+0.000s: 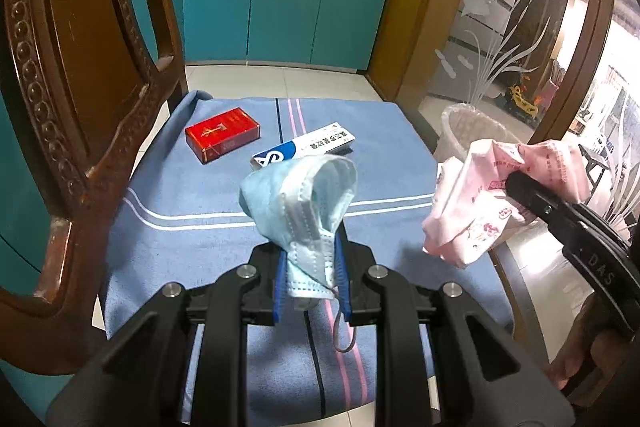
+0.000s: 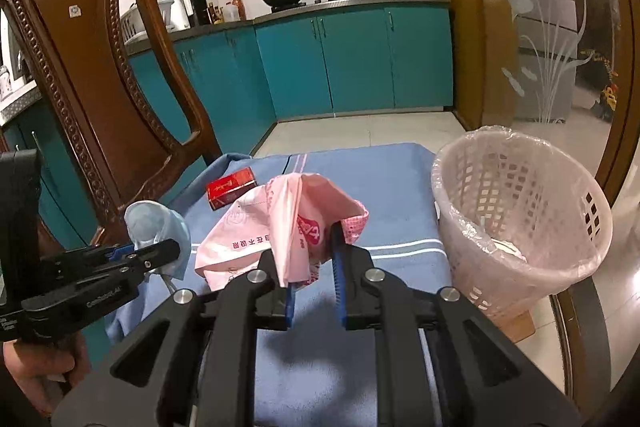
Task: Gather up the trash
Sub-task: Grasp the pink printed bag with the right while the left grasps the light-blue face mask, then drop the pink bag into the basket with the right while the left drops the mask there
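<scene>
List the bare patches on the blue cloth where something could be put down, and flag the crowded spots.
Free: near half of the blue cloth, this side of its white stripes, and the right strip beside the bin. Crowded: far part, with red box and toothpaste box close together. Mid-air is busy: left gripper holds a face mask, right gripper a pink wrapper.

You see both views in dim, warm indoor light with a dull cast. The fisheye lens bends the chair (image 1: pixel 76 75) and door frame (image 2: pixel 616 107) and blackens the corners. Daylight blows out at the left view's right edge. A soft shadow falls on the blue cloth (image 2: pixel 320 359). Focus stays fairly sharp.
</scene>
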The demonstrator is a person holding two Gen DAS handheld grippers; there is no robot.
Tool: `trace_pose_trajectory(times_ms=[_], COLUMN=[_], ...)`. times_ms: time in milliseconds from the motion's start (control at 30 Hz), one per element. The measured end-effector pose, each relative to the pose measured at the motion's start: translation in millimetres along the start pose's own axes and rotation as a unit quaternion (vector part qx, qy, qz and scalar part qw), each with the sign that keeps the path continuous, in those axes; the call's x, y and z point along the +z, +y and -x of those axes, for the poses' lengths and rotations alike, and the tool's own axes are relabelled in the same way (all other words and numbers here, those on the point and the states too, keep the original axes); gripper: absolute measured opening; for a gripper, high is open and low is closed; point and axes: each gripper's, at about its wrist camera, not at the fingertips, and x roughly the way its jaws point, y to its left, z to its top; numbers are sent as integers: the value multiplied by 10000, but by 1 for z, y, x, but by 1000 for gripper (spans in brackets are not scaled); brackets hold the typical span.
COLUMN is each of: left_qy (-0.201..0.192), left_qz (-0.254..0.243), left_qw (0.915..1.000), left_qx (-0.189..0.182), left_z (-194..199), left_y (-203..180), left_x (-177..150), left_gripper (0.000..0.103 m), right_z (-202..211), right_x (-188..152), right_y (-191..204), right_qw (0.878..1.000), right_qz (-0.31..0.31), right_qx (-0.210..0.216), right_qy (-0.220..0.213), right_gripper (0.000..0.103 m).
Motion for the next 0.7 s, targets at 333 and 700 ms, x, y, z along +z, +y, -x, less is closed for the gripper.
trace_pose_trajectory(times_ms=[333, 700], left_qy=[-31, -43], left_qz=[31, 47], left_qw=[10000, 10000], left_qx=[49, 54], left_z=[4, 5], left_y=[3, 3], left_x=[0, -1], left_gripper=[22, 22], right_z=[-5, -2], right_x=[1, 6], right_y=[4, -3], right_qw=[10000, 9999], right_qz=[9, -116], right_qx=[28, -46], right_qy=[65, -59], right_gripper=[17, 17])
